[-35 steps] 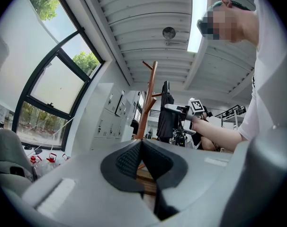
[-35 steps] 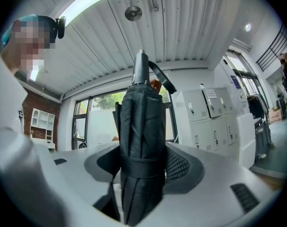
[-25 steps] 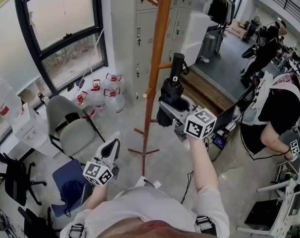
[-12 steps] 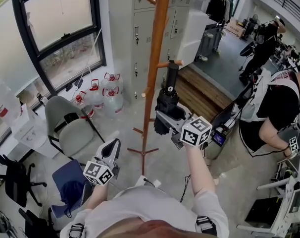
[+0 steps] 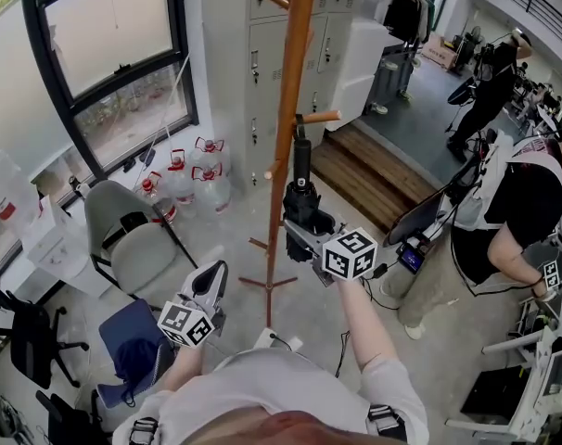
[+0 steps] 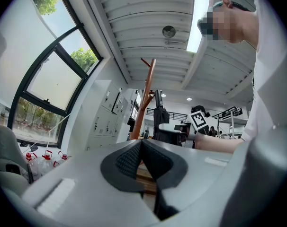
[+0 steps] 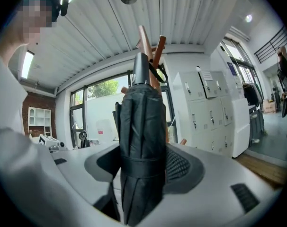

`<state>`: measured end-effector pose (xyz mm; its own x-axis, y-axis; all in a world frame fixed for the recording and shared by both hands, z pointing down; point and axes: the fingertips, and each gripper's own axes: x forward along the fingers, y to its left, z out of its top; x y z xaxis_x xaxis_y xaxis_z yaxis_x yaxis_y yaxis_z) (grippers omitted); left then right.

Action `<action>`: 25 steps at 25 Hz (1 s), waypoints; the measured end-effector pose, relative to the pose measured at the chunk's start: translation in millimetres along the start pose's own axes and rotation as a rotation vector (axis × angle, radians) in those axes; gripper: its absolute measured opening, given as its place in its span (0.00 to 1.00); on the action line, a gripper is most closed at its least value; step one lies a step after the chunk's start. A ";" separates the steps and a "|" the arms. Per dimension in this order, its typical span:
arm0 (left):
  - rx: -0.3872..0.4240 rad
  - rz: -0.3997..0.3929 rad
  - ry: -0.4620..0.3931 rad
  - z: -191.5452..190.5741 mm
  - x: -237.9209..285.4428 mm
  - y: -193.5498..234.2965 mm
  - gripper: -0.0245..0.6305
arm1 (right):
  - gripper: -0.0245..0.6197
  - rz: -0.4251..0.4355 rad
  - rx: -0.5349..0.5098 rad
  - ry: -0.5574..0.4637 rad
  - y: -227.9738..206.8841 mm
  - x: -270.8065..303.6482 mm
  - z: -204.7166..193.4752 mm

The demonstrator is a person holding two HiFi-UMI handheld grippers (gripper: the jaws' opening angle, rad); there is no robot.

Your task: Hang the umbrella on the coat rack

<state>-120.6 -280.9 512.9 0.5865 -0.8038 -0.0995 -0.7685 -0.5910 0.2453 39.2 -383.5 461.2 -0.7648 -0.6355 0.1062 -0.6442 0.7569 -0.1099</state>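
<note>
Right gripper point(image 5: 307, 234) grasping umbrella point(image 5: 301, 176): axis upright, handle up, beside coat rack point(image 5: 289, 91); left gripper point(image 5: 212, 274) clenched, empty.

The head view cuts off the top of the coat rack point(image 5: 288, 91) at its upper edge. I can't tell whether the umbrella point(image 5: 302, 185) strap sits on the peg point(image 5: 320, 117). Its lower end disappears between my right tongs point(image 7: 141, 161).

A large black-framed window point(image 5: 114, 63) stood beside grey lockers point(image 5: 258, 91). Below it, a grey chair point(image 5: 137, 244) and red-capped water jugs point(image 5: 211, 188) sat on the concrete floor point(image 5: 225, 239); a strip light point(image 6: 199, 18) crossed the ribbed ceiling point(image 6: 143, 22).
</note>
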 end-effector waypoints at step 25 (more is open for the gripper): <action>0.019 -0.001 -0.005 0.5 -14.1 -7.1 0.05 | 0.44 -0.148 0.020 0.177 -9.4 21.9 -77.8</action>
<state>-123.6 -265.4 512.1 0.5860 -0.8036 -0.1045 -0.7726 -0.5929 0.2271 29.3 -392.7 541.4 -0.6493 -0.7014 0.2939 -0.7506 0.6532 -0.0995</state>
